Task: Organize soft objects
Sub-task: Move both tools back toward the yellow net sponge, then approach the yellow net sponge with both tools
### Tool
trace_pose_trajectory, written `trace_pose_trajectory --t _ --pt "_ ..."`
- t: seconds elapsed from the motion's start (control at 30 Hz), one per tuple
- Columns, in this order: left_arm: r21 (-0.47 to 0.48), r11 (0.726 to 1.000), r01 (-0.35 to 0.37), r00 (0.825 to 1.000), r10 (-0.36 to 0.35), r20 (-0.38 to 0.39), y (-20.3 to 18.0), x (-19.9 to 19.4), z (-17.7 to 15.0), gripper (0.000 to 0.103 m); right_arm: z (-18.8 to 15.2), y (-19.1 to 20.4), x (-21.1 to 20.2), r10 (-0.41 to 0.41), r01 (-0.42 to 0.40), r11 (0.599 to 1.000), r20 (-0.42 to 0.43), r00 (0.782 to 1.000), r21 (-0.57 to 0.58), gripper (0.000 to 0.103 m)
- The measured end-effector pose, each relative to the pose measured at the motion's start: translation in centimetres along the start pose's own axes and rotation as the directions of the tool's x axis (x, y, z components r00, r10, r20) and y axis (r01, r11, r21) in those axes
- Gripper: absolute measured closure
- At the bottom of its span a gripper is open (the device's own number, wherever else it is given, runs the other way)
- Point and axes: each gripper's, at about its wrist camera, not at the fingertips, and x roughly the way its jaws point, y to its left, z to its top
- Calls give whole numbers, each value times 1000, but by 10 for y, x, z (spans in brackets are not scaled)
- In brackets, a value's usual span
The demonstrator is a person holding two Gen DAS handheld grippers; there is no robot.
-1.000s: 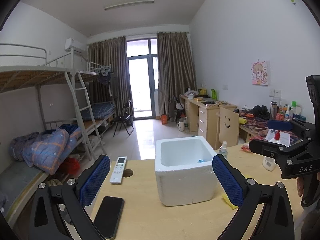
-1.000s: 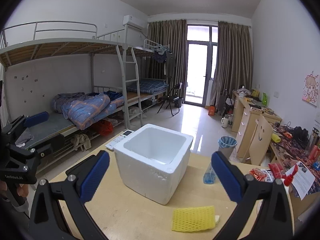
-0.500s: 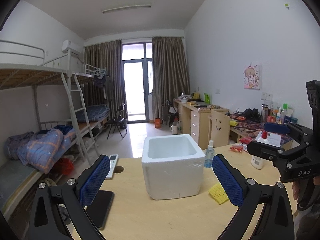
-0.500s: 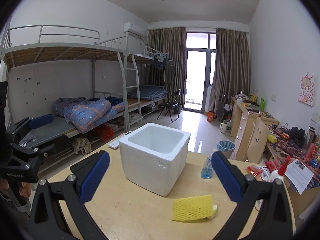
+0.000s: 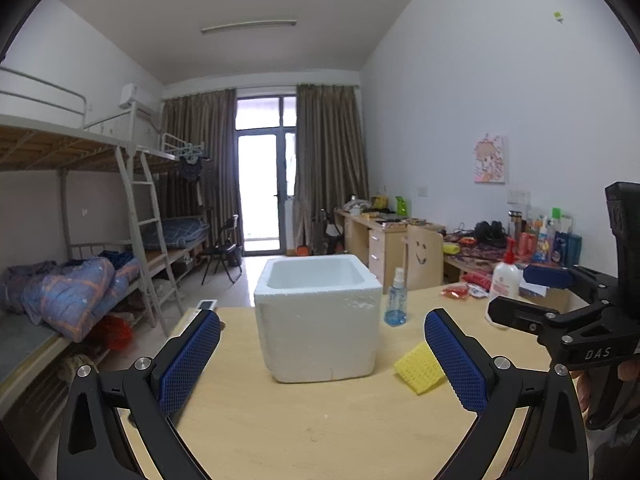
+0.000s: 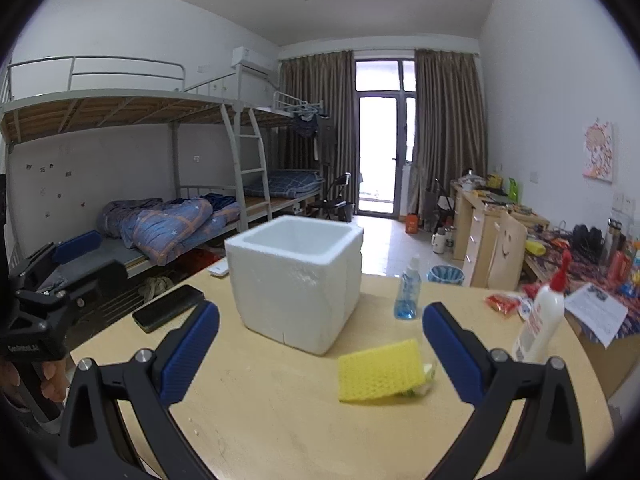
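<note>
**Right wrist view: sponge waits beside the box**

Right wrist view shows the yellow sponge (image 6: 380, 370) lying on the table (image 6: 280, 412) just beside the foam box (image 6: 296, 280). The right gripper (image 6: 320, 354) and the left gripper (image 5: 322, 360) both hover empty, jaws wide apart. The sponge looks light and squashy; pinching across its short edges with gentle pressure seems safest.

Lighting: daylight enters via far glass door (image 5: 262, 192), overexposed to white in both views; glare streak on floor (image 6: 384, 240) in front of it. Ceiling tube lamp (image 5: 248, 26) looks unlit. Room evenly bright; shadows on table (image 5: 320, 420) soft, faint. Fisheye distortion strong: walls and bunk rails (image 6: 120, 68) bow near edges, black vignette at all 4 corners. Right wrist view: foam box (image 6: 296, 276) slightly blurred; left wrist view sharper.
</note>
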Motion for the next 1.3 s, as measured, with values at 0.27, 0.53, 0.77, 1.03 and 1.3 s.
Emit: trace_pose_trajectory --t 0.27,0.53,0.77,1.03,1.3 --pt "-13 1000 -23 1000 23 16 -3 2 -20 1 -27 -10 -3 -28 29 999 -17 999 32 0" --pt "-51 998 -20 999 18 -40 -9 14 -41 1 -44 -14 0 -24 25 999 -35 999 48 0" --pt "-65 997 -35 999 32 -44 -11 15 -47 1 -48 -18 -2 -17 18 999 -35 999 46 0" --pt "-14 1000 -3 998 2 -70 -24 23 -48 1 -49 -27 -2 -23 26 998 -42 999 61 0" --pt "-5 997 72 994 -72 -87 -44 36 -47 1 -55 -40 -8 -66 70 995 -59 996 73 0"
